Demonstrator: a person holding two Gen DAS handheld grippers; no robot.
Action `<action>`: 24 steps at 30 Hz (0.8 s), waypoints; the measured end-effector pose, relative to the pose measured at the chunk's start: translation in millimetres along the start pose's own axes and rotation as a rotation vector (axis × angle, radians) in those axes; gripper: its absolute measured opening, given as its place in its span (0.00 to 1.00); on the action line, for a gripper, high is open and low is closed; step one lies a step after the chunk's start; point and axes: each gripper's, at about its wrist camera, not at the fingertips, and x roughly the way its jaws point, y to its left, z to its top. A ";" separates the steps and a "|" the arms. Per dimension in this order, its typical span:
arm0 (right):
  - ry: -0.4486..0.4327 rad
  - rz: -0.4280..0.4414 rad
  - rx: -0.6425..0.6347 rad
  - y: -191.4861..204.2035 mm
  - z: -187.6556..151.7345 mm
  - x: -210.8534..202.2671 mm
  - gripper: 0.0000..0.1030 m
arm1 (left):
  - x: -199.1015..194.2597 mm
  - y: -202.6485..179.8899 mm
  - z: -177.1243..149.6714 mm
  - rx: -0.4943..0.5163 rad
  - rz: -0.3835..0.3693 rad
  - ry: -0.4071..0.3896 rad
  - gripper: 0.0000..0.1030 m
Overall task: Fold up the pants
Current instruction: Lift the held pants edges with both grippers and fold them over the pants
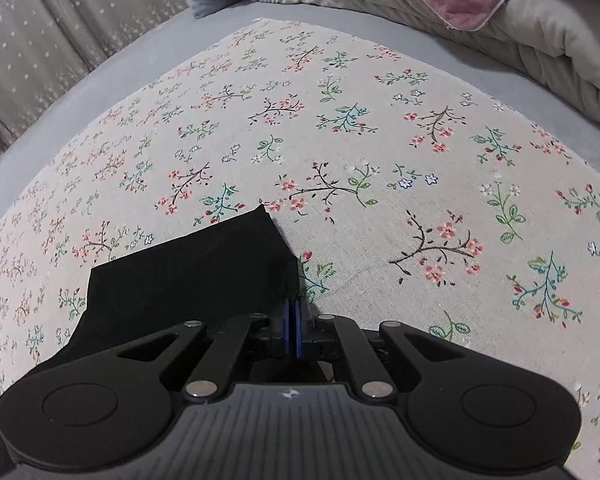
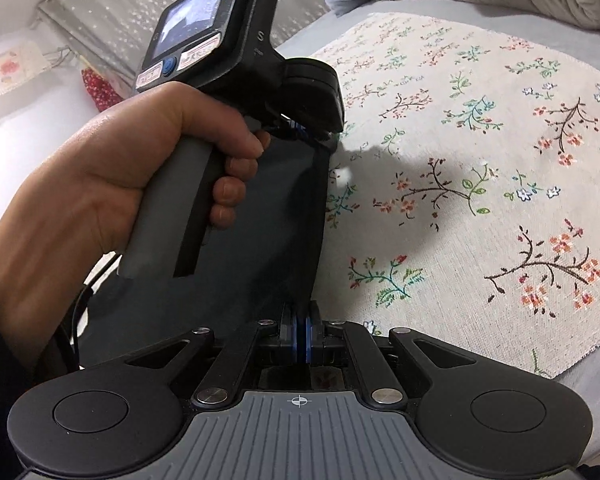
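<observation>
Pants (image 1: 188,272), matte black and smooth, lie on a coarse-woven floral cloth (image 1: 340,140) spread over the grey bed sheet (image 1: 148,48). Their folded edge runs taut between both tongs. Left gripper (image 1: 293,304) is clenched on one corner, right gripper (image 2: 303,320) on the other. Most of the garment is hidden behind the tools and the person's left hand (image 2: 112,168). A rumpled quilt (image 1: 520,40) sits beyond.

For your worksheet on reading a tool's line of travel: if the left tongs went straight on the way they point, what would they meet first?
Probably the cream floral cotton cloth spread on the bed: the left tongs, shut on the black fabric pants, point down at it. Depth is unclear.
</observation>
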 end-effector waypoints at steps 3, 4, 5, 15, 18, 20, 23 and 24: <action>0.008 0.010 0.049 -8.4 1.4 2.0 0.10 | -3.4 1.6 -2.7 -0.013 -0.012 -0.014 0.22; 0.009 0.012 0.062 -11.3 -0.2 2.3 0.10 | -3.6 3.1 -3.2 -0.021 -0.019 -0.017 0.22; 0.009 0.014 0.065 -12.7 -1.2 2.5 0.10 | -4.1 4.7 -3.7 -0.032 -0.025 -0.020 0.22; -0.063 0.030 -0.006 -5.5 -0.9 -23.5 0.04 | -21.2 22.5 -2.3 -0.093 -0.095 -0.067 0.22; -0.084 0.045 -0.021 -0.4 1.6 -29.3 0.04 | -29.5 30.3 -1.4 -0.115 -0.122 -0.088 0.22; -0.093 0.048 -0.025 0.6 3.0 -31.3 0.04 | -34.3 34.7 -0.9 -0.129 -0.130 -0.101 0.22; -0.098 0.046 -0.029 0.6 3.4 -31.3 0.04 | -37.9 39.2 -2.2 -0.159 -0.140 -0.118 0.22; -0.097 0.044 -0.026 2.1 3.9 -31.0 0.04 | -37.8 39.6 -3.5 -0.167 -0.139 -0.122 0.22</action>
